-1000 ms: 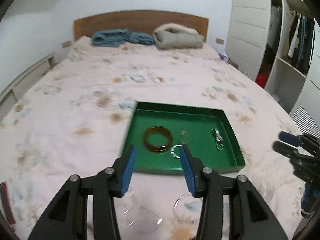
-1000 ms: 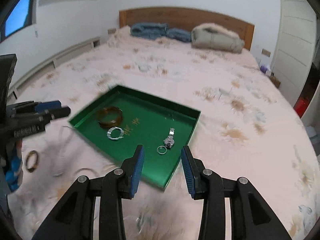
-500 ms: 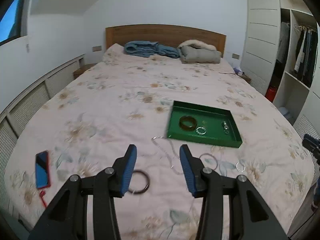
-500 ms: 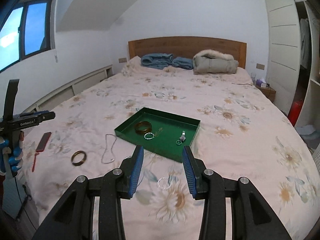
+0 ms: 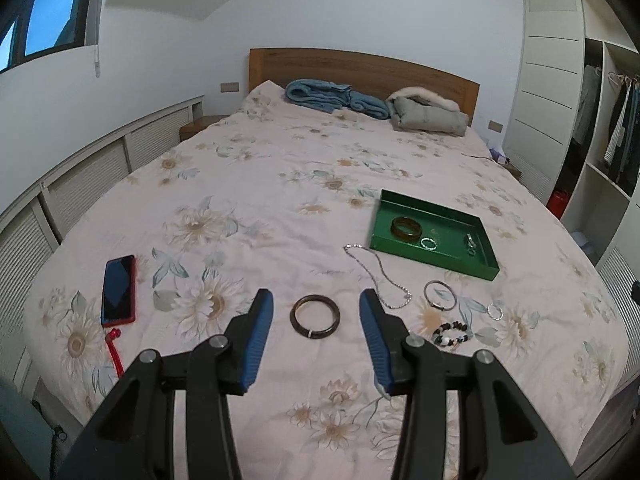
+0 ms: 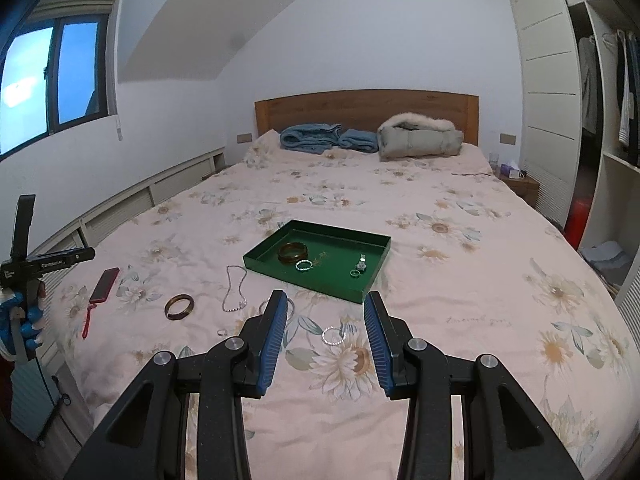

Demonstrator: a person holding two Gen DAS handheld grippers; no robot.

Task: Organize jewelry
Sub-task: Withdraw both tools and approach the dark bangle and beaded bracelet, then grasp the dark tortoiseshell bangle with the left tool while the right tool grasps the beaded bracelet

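In the left wrist view a red phone point(image 5: 118, 290) lies at the left of the frame on the floral bed point(image 5: 248, 200). At the bottom centre the left gripper point(image 5: 316, 322) is held above the bed with jaws wide apart and nothing between them; the dark bangle point(image 5: 315, 316) shows in the gap, lying flat on the cover. Right of it a silver chain point(image 5: 378, 276) trails toward the green tray point(image 5: 436, 261), which sits right of centre and holds an amber bangle point(image 5: 406, 229), a small ring point(image 5: 428, 243) and a watch point(image 5: 471, 242). Below the tray lie a thin bangle point(image 5: 440, 295), a bead bracelet point(image 5: 451, 333) and a silver ring point(image 5: 495, 311). In the right wrist view the right gripper point(image 6: 326, 322) at the bottom centre also stands open and empty above the bed, with a sparkly ring visible in the gap between its fingers point(image 6: 276, 332) and the tray just beyond.
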